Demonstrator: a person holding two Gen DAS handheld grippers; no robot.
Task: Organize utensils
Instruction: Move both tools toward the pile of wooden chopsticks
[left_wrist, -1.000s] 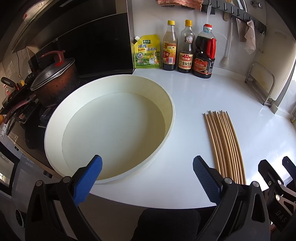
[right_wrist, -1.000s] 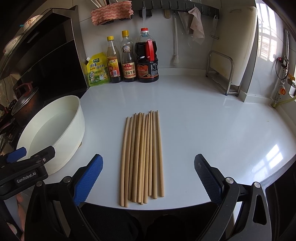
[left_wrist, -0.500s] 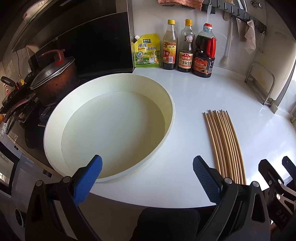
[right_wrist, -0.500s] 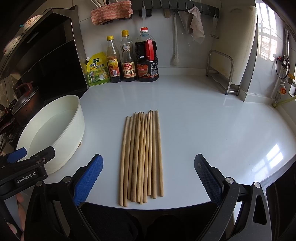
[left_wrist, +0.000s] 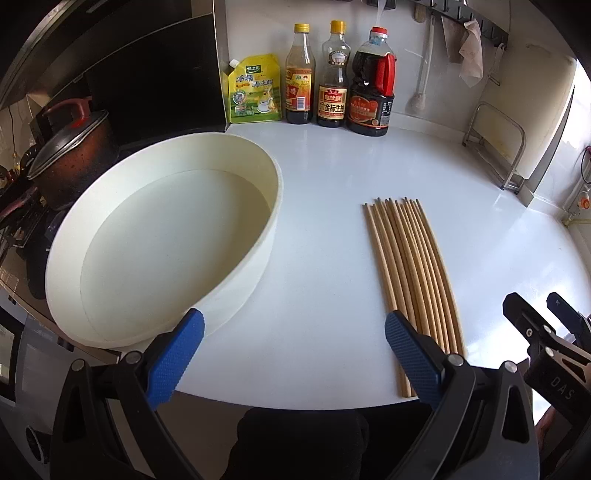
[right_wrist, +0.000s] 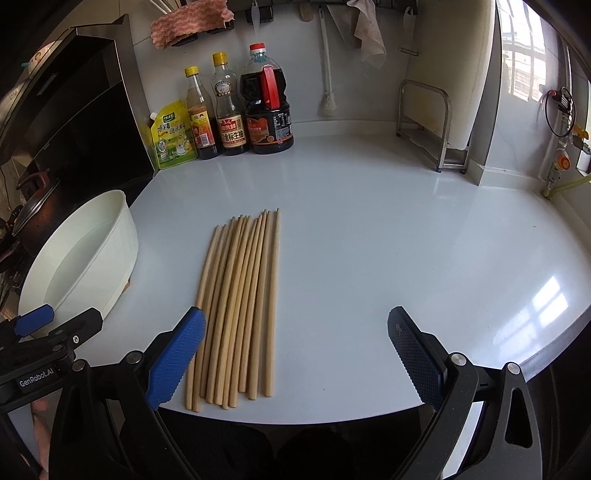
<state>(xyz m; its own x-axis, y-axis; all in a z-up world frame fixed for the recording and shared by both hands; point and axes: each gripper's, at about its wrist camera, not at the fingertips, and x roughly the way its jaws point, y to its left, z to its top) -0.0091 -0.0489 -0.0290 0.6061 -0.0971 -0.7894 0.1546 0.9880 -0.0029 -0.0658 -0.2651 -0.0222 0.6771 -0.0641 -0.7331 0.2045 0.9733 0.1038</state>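
Several wooden chopsticks (right_wrist: 240, 302) lie side by side on the white counter (right_wrist: 388, 240), pointing away from me; the left wrist view shows the chopsticks (left_wrist: 410, 273) to its right. A round cream basin (left_wrist: 162, 236) sits empty at the counter's left edge, also visible as the basin (right_wrist: 85, 254) in the right wrist view. My left gripper (left_wrist: 291, 354) hovers open near the front edge, between basin and chopsticks. My right gripper (right_wrist: 295, 354) is open above the chopsticks' near ends, holding nothing.
A yellow pouch (left_wrist: 255, 92) and three sauce bottles (left_wrist: 332, 81) stand against the back wall. A lidded pot (left_wrist: 70, 155) sits on the stove at left. A metal rack (right_wrist: 432, 125) stands at the back right. The counter's front edge (right_wrist: 332, 417) lies just under the grippers.
Both views have shifted right; the left gripper has drifted toward the chopsticks and the right gripper has moved a little right. Both stay open; nothing on the counter has moved.
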